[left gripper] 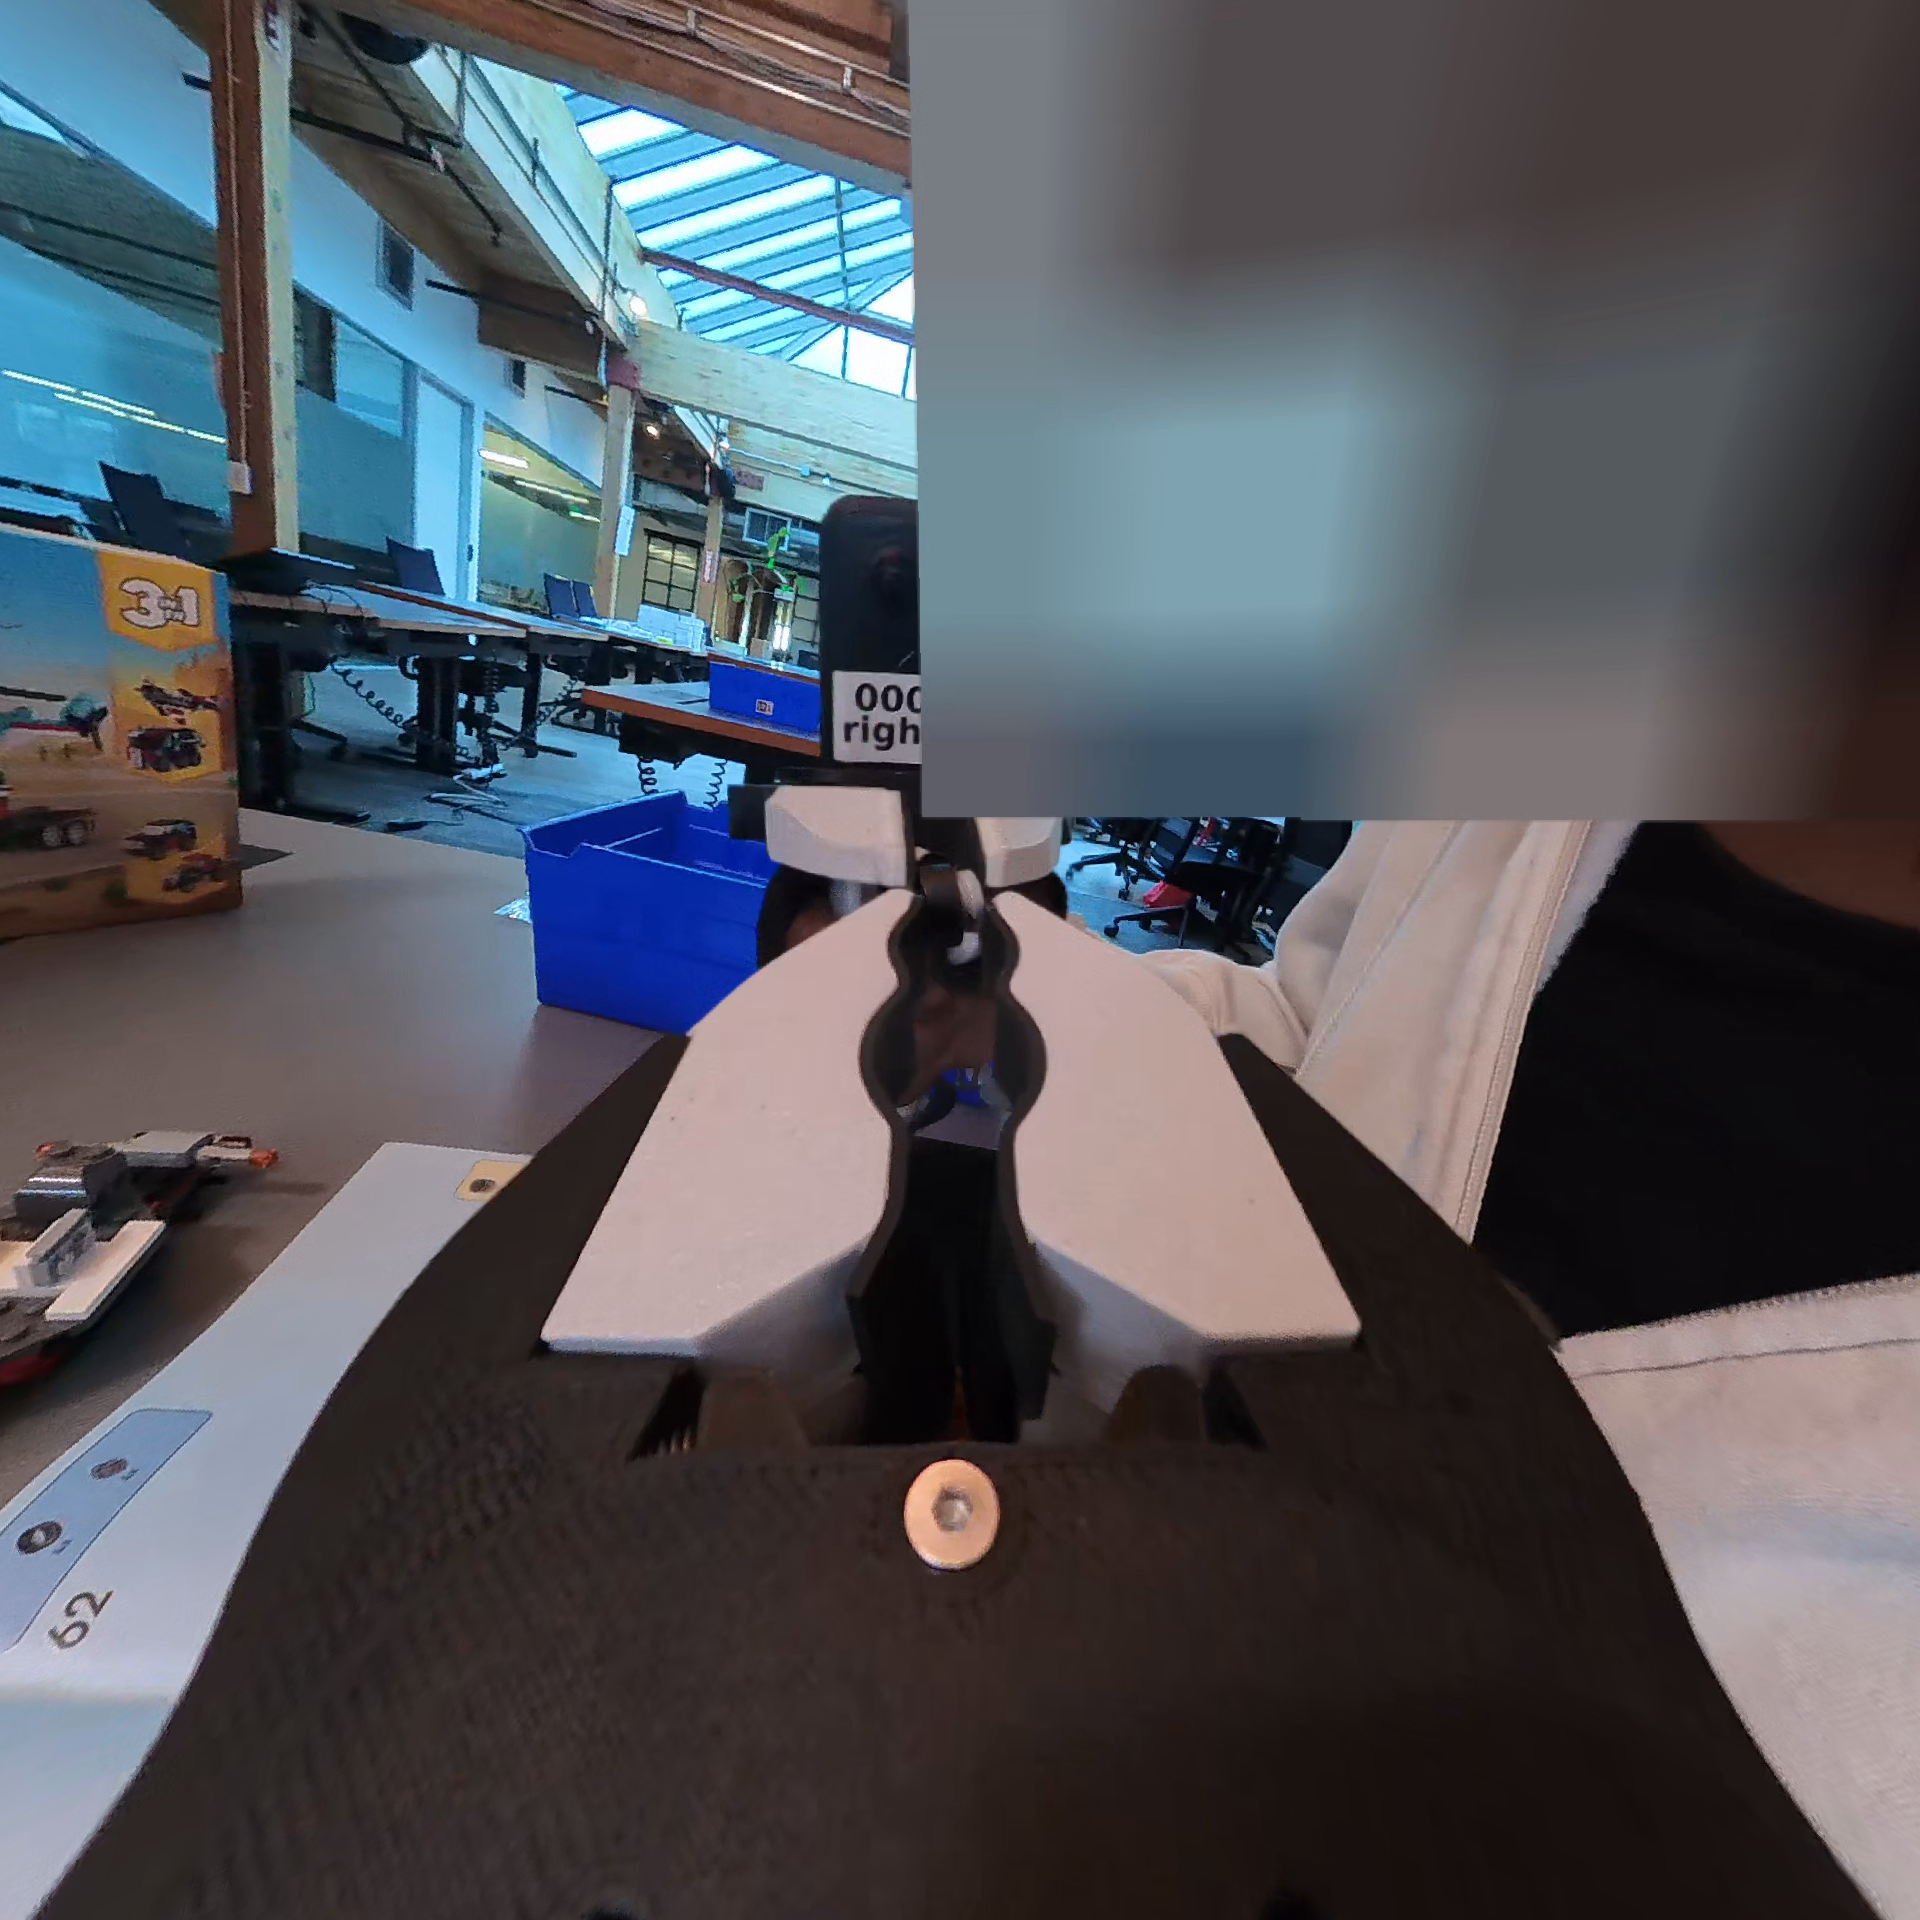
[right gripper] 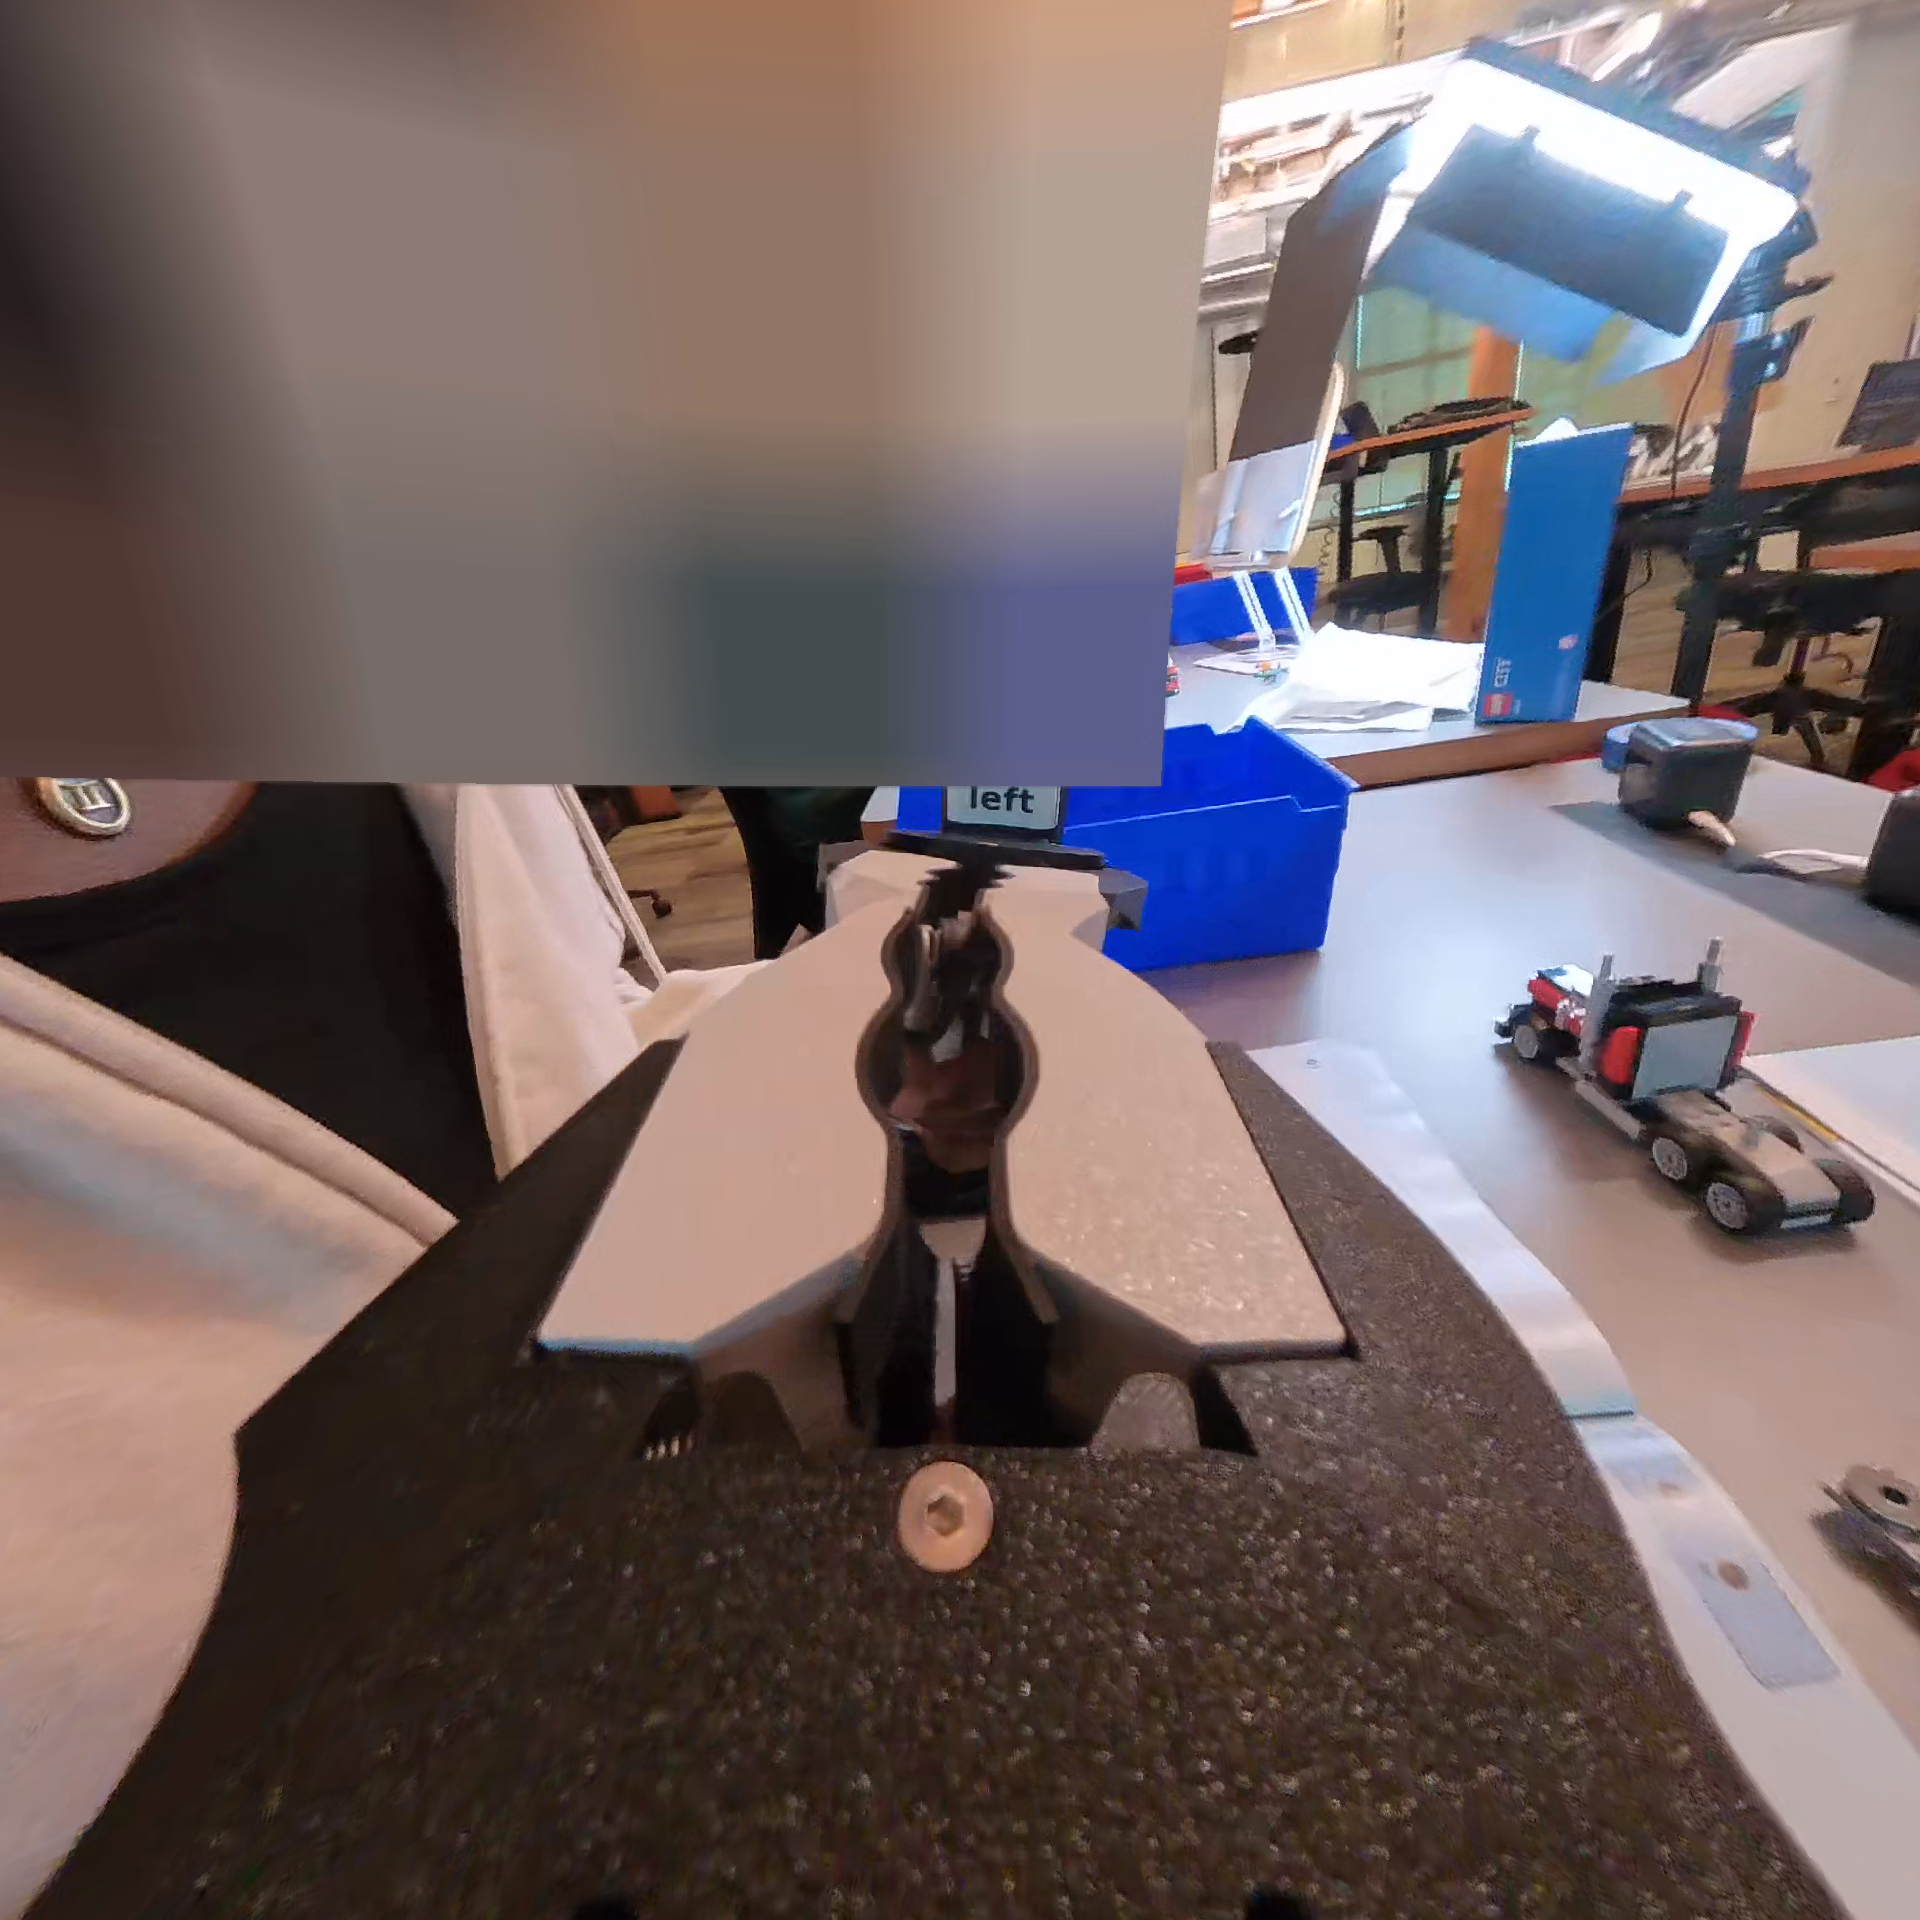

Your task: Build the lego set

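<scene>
Grey-fingered left claw (left gripper: pixel 951 935) and right claw (right gripper: pixel 951 935) meet tip to tip above the counter (right gripper: pixel 1455 935), each pinched narrow on small dark Lego pieces hard to identify, while the built Lego truck (right gripper: pixel 1683 1091) stands near the blue bin (right gripper: pixel 1226 862).

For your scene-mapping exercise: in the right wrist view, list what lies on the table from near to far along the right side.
Metal washers → lego truck → blue bin → upright blue lego box.
</scene>
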{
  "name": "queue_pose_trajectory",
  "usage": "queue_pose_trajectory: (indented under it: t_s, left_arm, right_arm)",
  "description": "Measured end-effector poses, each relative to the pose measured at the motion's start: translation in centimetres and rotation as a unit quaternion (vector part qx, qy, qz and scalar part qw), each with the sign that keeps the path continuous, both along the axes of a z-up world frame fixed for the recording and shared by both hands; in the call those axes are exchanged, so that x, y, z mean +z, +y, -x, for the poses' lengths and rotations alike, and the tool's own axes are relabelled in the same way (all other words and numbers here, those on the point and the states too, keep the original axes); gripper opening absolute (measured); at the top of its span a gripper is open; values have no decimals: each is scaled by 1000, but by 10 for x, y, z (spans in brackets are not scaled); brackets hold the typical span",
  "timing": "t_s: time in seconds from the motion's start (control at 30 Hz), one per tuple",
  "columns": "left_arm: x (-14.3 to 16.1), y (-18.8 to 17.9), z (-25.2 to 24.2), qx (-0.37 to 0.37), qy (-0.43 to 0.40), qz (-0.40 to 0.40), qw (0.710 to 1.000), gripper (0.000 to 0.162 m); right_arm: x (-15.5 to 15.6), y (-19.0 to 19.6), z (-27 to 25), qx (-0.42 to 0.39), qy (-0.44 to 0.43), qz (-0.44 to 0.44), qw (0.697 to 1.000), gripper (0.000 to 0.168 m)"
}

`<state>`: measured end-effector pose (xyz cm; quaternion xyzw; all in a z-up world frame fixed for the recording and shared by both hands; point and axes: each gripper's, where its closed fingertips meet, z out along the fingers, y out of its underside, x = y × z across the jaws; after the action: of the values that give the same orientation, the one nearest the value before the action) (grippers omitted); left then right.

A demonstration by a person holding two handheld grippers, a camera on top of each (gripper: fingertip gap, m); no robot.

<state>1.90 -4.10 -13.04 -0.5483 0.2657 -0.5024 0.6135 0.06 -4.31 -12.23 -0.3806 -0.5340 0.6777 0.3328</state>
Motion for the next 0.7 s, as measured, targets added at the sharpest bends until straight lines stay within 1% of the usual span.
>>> queue_pose_trajectory:
  t_s: [0.1,0.17,0.3,0.4,0.53,0.57,0.6,0.67,0.7]
  left_arm:
    - [0,-2,-2,-4,16,-4,1000,8]
    - [-4,0,-2,12,39,-1,999,8]
    - [-3,6,-3,42,54,-2,998,7]
    - [-6,11,-4,81,86,-9,993,5]
    - [-3,12,-7,83,89,-15,992,5]
    - [-2,11,-8,74,84,-12,994,5]
    - [0,9,-10,54,69,-2,996,6]
    - [1,5,-10,0,36,18,999,9]
    - [3,3,-9,-17,25,16,999,16]
  right_arm:
    - [-2,-2,-2,11,-2,-7,1000,9]
    - [-5,1,-4,1,-1,-15,1000,8]
    - [-3,6,-7,-69,58,-37,995,7]
    - [-4,10,-9,-126,81,-61,987,6]
    - [0,12,-12,-163,105,-78,978,6]
    - [1,11,-13,-161,109,-79,978,6]
    - [3,10,-14,-147,110,-60,981,6]
    - [3,9,-13,-113,103,11,988,6]
    - [4,11,-12,-105,106,49,988,6]
